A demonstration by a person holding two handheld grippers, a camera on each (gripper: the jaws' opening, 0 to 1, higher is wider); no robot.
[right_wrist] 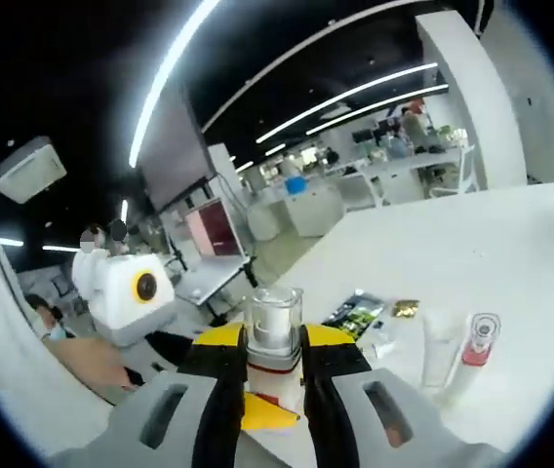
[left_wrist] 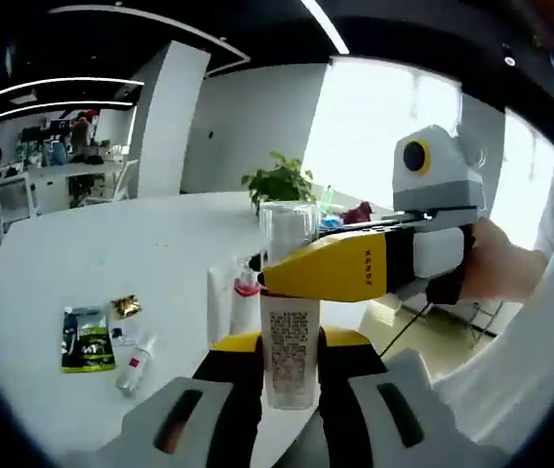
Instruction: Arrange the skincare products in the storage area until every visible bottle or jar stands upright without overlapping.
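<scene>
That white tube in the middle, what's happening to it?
A person is holding the white squeeze tube with printed text up over the round white table, using two tools. The left hand-held gripper is shut on the tube's body. The right hand-held gripper is clamped on its clear cap end. On the table lie a green sachet, a small clear bottle on its side, and a small gold packet. Another white tube and a red-capped bottle stand nearby.

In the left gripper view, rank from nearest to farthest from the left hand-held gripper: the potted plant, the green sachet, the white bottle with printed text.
1. White bottle: clamped between the jaws of the left hand-held gripper.
2. Green sachet: lying flat on the table, to the left.
3. Potted plant: at the table's far edge, behind the bottle.
</scene>
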